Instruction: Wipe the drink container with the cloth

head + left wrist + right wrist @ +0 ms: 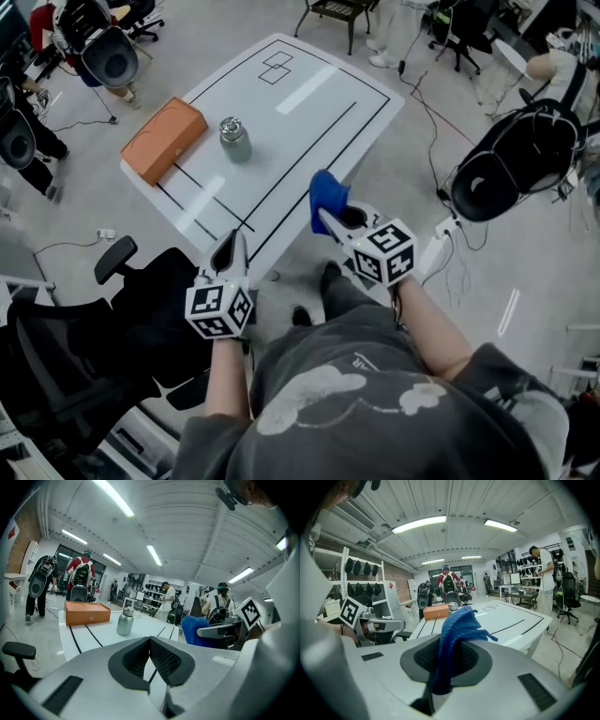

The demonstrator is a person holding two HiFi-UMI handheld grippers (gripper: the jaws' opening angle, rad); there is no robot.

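**Head view.** Drink container [234, 139] upright on the table [309, 94], long axis vertical, just beside an orange box [164, 139] at its 9 o'clock. Right tool [323, 217] clamped on the blue cloth [327, 197], held off the table's near edge, with the container up toward 10 o'clock and well apart. Left tool [232, 242] pressed together and empty, the container near 12 o'clock from it. Hard to judge which of the two is nearer.

**Left gripper view.** Jaws met, nothing between them. Container [125, 622] ahead at about 11 o'clock, beyond the table's near corner. Cloth [194, 631] off at 3 o'clock.

**Right gripper view.** Pads gripping the cloth [457, 634], bunched upward and covering most of the line ahead. Only the container's top [453, 605] peeping out near 12 o'clock, body and base hidden. Probably a straight forward reach needed to bring cloth to metal.
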